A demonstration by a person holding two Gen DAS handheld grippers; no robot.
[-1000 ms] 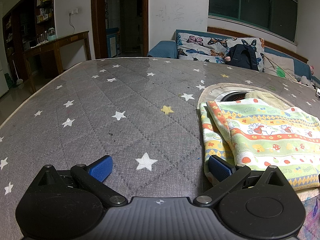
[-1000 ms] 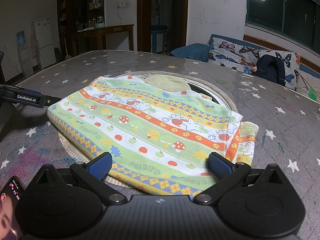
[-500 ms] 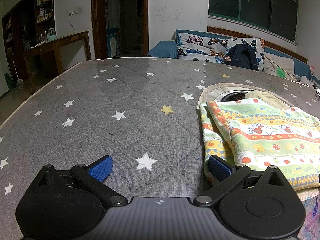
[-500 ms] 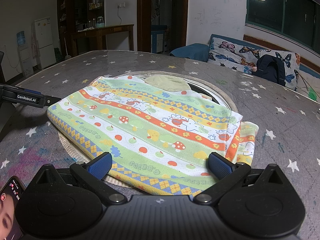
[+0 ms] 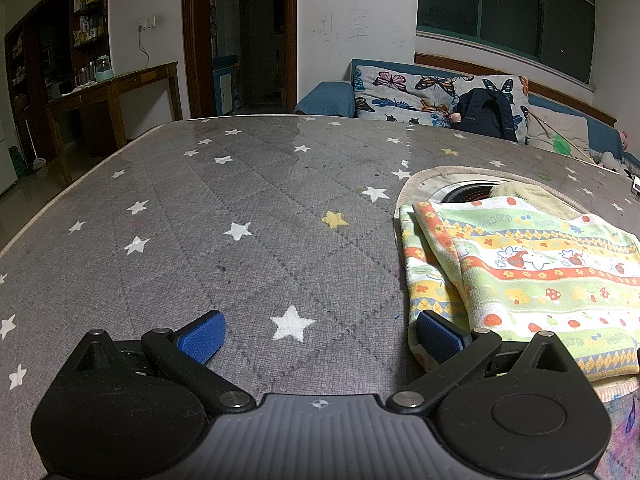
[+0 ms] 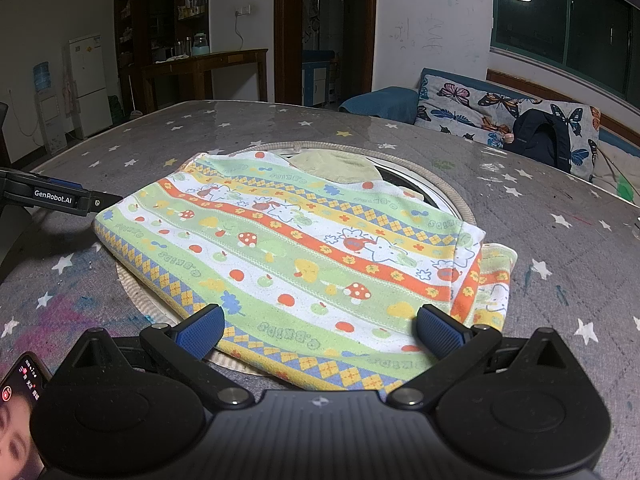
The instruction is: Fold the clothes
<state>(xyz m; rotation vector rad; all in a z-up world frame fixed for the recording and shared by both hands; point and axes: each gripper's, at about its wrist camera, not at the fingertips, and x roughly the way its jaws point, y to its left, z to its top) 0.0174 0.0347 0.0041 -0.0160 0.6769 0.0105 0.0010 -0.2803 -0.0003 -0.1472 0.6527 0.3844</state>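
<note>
Left gripper point(image 5: 320, 334): fingers spread wide, nothing between them, low over the bare grey star-print mattress point(image 5: 240, 208). Its right blue pad sits just at the left edge of the folded cloth point(image 5: 520, 264); can't tell if it touches.

Right gripper point(image 6: 320, 330): fingers spread too, pinching nothing, with the near edge of the cloth point(image 6: 304, 248) lying between them. Contact with the fabric is unclear.

The cloth is a striped children's print (mushrooms, apples, diamond border), folded into a rough rectangle and lying flat towards the mattress's right side in the left wrist view. One doubled edge shows a thinner layer sticking out beside it.

Under the cloth: a round beige-rimmed mat or basket point(image 6: 452, 196), rim visible past the far and near sides of the cloth. A dark opening shows at its far side, with a pale yellow-green fabric piece point(image 6: 340, 166) bunched there, partly tucked under the cloth. Contents otherwise hidden.

A phone point(image 6: 20, 412) lies at the near left corner in the right wrist view, screen lit.

Beyond the far edge: sofa with a butterfly cushion point(image 5: 404, 96) and a dark backpack point(image 5: 486, 114).
</note>
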